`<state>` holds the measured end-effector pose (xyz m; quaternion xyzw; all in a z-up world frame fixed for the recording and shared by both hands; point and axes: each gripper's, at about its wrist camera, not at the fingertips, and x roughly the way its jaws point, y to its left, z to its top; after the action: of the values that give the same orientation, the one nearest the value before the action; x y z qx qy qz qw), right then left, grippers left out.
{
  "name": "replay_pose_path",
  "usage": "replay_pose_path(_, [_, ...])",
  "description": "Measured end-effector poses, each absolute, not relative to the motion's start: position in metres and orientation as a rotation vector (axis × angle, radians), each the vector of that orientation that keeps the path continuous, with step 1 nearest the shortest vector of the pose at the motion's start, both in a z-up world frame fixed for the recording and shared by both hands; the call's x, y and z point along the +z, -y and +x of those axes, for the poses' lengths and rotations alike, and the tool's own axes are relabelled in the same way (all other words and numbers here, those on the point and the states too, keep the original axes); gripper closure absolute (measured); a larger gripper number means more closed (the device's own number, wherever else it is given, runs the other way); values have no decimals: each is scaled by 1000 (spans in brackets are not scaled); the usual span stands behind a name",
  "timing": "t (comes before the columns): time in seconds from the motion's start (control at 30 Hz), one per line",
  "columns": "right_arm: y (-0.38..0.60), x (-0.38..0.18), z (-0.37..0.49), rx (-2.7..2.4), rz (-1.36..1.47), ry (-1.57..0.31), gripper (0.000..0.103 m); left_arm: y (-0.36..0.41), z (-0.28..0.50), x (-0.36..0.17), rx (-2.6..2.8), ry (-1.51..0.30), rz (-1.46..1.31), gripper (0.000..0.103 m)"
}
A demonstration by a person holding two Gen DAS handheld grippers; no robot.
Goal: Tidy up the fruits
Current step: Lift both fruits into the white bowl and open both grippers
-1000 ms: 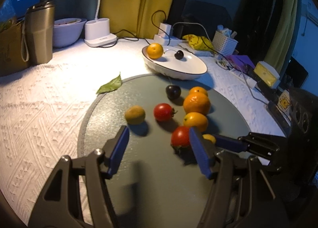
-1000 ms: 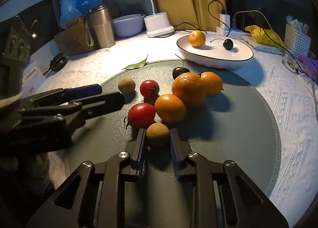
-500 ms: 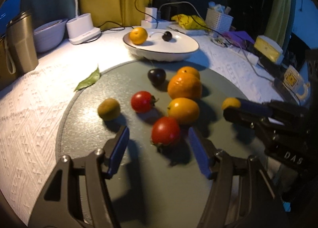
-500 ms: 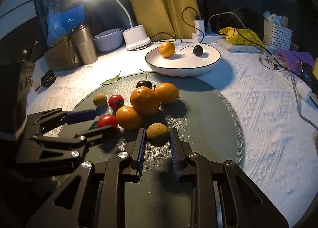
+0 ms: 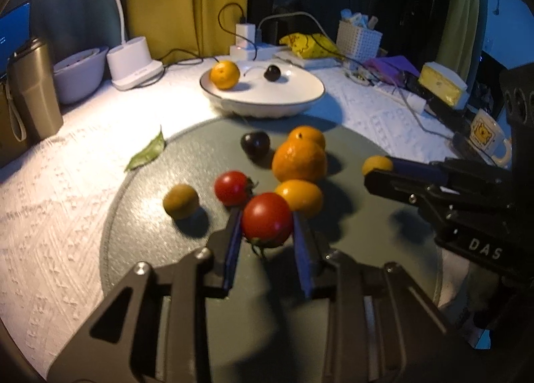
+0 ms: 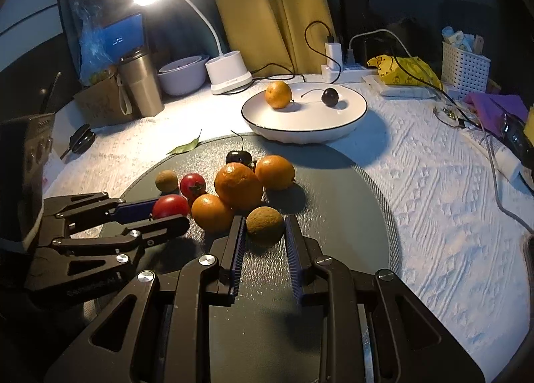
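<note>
The left tongs (image 5: 267,233) have just closed on a red tomato (image 5: 267,220), which sits between the blue pads on the round grey mat (image 5: 367,243). The right tongs (image 6: 265,233) are clamped on a small brown fruit (image 6: 265,225), at about 3 o'clock from the tomato in the left wrist view. The task seems only partly done. The white plate (image 6: 333,131), at 12 o'clock beyond the mat on the worktop (image 6: 450,189), holds just two pieces: one orange (image 6: 278,94) and one dark cherry (image 6: 330,96). Still on the mat are a big orange (image 6: 238,185), two smaller oranges beside it, a second tomato (image 6: 192,184), another brown fruit (image 6: 166,180) at 9 o'clock of the group, and a dark cherry (image 6: 238,157) behind them. If the plate is the goal, the two gripped fruits are next to go, and six pieces remain after them. A green leaf (image 5: 147,153) lies at the mat edge at 10 o'clock.
</note>
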<state>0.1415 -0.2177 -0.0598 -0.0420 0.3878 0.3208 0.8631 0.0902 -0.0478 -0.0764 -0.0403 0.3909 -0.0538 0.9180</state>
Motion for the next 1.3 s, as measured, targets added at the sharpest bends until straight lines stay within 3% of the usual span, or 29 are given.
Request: replay_pose_path(1.3, [205, -38, 221, 634, -105, -770, 77, 17, 159, -36, -136, -714, -137, 72])
